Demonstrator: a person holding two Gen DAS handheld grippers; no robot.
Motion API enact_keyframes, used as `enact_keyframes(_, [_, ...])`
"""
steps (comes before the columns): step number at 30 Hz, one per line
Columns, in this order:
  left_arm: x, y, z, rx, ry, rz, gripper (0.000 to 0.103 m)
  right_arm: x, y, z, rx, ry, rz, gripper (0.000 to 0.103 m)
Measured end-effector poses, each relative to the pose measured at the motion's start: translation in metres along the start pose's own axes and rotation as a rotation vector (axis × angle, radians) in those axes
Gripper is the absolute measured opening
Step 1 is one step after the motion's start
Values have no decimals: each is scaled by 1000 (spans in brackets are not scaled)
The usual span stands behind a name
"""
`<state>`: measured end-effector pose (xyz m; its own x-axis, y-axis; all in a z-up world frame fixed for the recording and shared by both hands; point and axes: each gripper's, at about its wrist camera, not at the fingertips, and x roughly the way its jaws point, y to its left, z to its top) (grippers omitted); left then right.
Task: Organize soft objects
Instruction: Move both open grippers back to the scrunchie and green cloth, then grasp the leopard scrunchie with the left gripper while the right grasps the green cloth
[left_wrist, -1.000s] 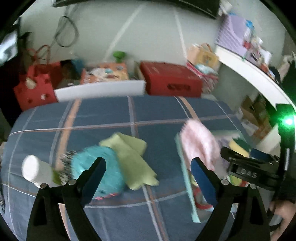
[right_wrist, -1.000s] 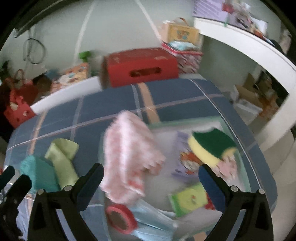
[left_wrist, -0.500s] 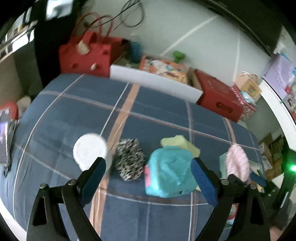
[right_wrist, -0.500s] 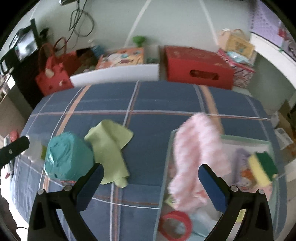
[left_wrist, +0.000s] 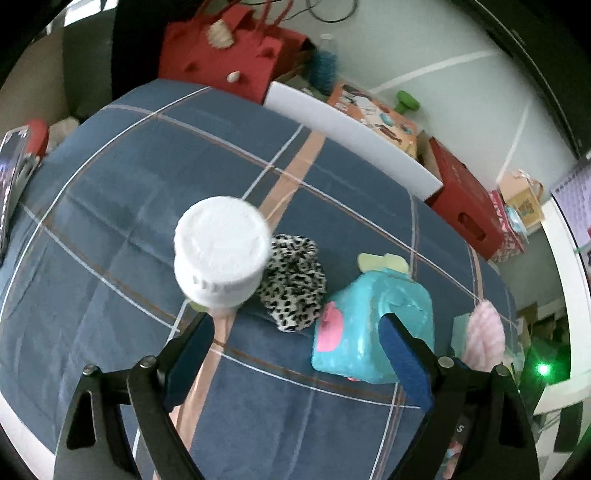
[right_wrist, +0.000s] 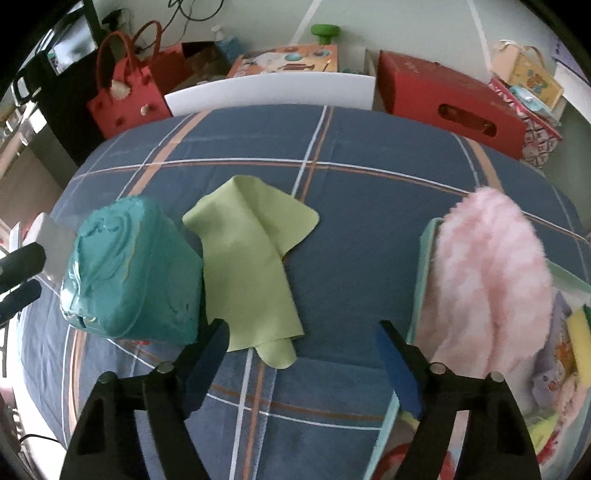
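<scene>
Bottle (left_wrist: 221, 254) touching leopard pouch (left_wrist: 293, 288).

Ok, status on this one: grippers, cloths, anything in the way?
Left gripper and right gripper empty, jaws closing. Green cloth flat on bedspread, below right gripper. Teal pouch overlaps its edge.

Crumpled leopard-print black-and-white fabric piece (left_wrist: 293, 282) at centre of left wrist view, touching white lidded plastic jar (left_wrist: 221, 253) at its 9 o'clock. Teal plastic-wrapped soft pack with pink patch (left_wrist: 373, 328) at 4 o'clock from it. Flat lime-green cloth (right_wrist: 255, 269), folded, just beside pack's 3 o'clock. Fluffy pink-and-white towel (right_wrist: 487, 284) draped over pale-green tray rim (right_wrist: 424, 258), 3 o'clock.
</scene>
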<state>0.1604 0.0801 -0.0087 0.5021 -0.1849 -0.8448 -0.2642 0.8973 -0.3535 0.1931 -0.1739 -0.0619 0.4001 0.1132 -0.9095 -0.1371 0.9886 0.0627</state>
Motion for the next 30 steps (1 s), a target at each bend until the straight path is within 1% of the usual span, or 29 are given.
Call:
enact_keyframes(1, [1, 2, 0, -10, 1, -2, 84, 2, 0, 1, -5, 3, 3, 80])
enact_keyframes(2, [1, 4, 0, -19, 2, -4, 82, 3, 2, 1, -11, 8, 3, 80])
enact_keyframes(4, [4, 5, 1, -28, 7, -7, 82, 6, 3, 0, -16, 17, 4, 80])
enact_keyframes(6, [7, 4, 0, -31, 14, -14, 80, 7, 4, -1, -21, 22, 5, 77])
enact_keyframes(7, [9, 5, 0, -35, 17, -19, 74, 7, 4, -2, -23, 25, 5, 74])
enact_keyframes(8, [11, 5, 0, -43, 23, -27, 67, 8, 5, -2, -26, 27, 4, 73])
enact_keyframes(10, [17, 8, 0, -69, 39, -37, 65, 10, 7, -2, -33, 30, 1, 73])
enact_keyframes(12, [21, 9, -1, -88, 42, -25, 63, 13, 8, -2, -37, 33, -1, 72])
enact_keyframes(14, [24, 11, -1, -101, 41, -15, 58, 15, 9, -1, -39, 35, 3, 67])
enact_keyframes(16, [27, 13, -2, -117, 42, -10, 56, 17, 10, 0, -46, 38, 6, 65])
enact_keyframes(18, [31, 14, -3, -132, 46, -6, 52, 20, 13, 0, -53, 42, 5, 65])
enact_keyframes(19, [33, 14, -4, -136, 49, -6, 48, 21, 14, 0, -55, 43, 5, 65])
enact_keyframes(20, [35, 14, -4, -139, 54, -6, 43, 21, 15, 0, -58, 45, 5, 64])
enact_keyframes(22, [39, 14, -5, -150, 63, -14, 39, 23, 18, 0, -68, 44, 3, 62])
enact_keyframes(25, [42, 14, -6, -171, 70, -25, 38, 26, 21, 1, -81, 42, -7, 61])
enact_keyframes(27, [45, 14, -6, -182, 73, -33, 38, 27, 24, 2, -89, 37, -8, 57])
enact_keyframes(28, [46, 13, -7, -185, 76, -37, 38, 27, 24, 2, -91, 33, -8, 51])
enact_keyframes(29, [48, 13, -7, -191, 84, -45, 38, 27, 26, 2, -98, 28, -9, 48])
enact_keyframes(30, [52, 11, -6, -197, 90, -49, 38, 27, 27, 2, -103, 27, -12, 48])
